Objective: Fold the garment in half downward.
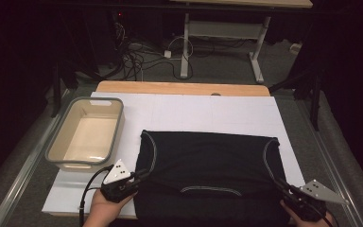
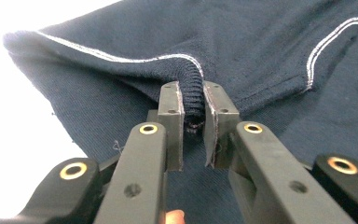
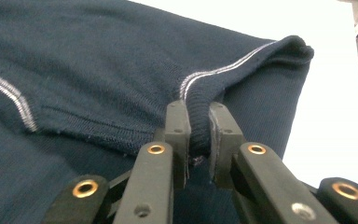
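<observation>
A dark navy garment (image 1: 210, 175) with white stitched trim lies folded on the white sheet (image 1: 194, 111), near the table's front. My left gripper (image 1: 139, 174) is at its left edge, shut on a ribbed hem (image 2: 193, 95) of the garment. My right gripper (image 1: 280, 184) is at its right edge, likewise shut on a ribbed hem (image 3: 198, 116). In both gripper views the cloth (image 2: 242, 42) is lifted slightly at the pinch and spreads away beyond the jaws, as does the cloth (image 3: 98, 70) in the right gripper view.
A beige bin (image 1: 87, 134) with a grey rim stands empty at the table's left. The white sheet's far half is bare. Beyond the wooden table edge (image 1: 182, 88) are cables and a desk frame (image 1: 185, 42) on the floor.
</observation>
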`<state>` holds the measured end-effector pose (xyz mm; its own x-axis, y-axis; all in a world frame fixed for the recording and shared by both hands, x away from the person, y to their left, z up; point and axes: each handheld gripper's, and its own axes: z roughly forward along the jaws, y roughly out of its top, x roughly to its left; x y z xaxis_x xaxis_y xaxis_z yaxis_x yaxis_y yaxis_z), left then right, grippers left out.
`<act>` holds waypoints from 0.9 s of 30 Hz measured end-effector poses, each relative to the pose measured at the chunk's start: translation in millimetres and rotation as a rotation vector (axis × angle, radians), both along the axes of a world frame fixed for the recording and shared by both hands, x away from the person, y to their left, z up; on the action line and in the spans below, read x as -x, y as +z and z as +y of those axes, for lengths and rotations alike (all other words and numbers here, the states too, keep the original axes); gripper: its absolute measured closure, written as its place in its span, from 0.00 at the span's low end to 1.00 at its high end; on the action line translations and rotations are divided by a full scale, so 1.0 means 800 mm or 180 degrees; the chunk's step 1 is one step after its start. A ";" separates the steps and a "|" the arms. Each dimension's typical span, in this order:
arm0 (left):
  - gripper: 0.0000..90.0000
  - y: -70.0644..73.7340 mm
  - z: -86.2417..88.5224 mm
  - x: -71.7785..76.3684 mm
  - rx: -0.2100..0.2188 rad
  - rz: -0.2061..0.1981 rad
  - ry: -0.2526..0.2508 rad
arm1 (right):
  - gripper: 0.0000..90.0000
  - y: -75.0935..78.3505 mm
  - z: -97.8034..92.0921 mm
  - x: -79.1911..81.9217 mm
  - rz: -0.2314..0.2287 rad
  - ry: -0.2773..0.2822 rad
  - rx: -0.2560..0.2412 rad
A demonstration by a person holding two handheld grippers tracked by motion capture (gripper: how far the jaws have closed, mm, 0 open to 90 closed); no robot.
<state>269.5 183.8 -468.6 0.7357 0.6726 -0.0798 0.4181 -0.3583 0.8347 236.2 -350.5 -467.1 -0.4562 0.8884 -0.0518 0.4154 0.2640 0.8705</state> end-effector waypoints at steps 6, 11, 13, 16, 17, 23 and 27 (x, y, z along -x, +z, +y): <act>0.77 -0.017 0.001 0.004 -0.0052 0.0176 0.0026 | 0.79 -0.014 -0.003 0.015 0.0152 0.0026 -0.0064; 0.50 -0.003 -0.009 0.012 0.0083 -0.0028 0.0072 | 0.63 0.004 0.006 0.020 -0.0019 0.0014 -0.0161; 0.51 0.001 -0.021 0.017 0.0101 -0.0104 -0.0046 | 0.64 0.012 0.017 0.024 -0.0073 0.0112 -0.0186; 0.51 0.004 -0.050 0.023 0.0125 -0.0050 -0.0278 | 0.69 0.014 0.041 0.026 -0.0070 0.0319 -0.0166; 0.51 0.004 -0.062 0.024 0.0121 -0.0027 -0.0349 | 0.70 0.012 0.051 0.025 -0.0055 0.0402 -0.0151; 0.53 0.003 -0.125 0.030 0.0081 -0.0022 -0.0646 | 0.78 0.003 0.104 0.026 0.0076 0.0830 -0.0047; 0.55 -0.010 -0.139 0.029 -0.0138 0.0013 -0.0720 | 0.73 -0.010 0.129 0.025 0.0206 0.0962 0.0159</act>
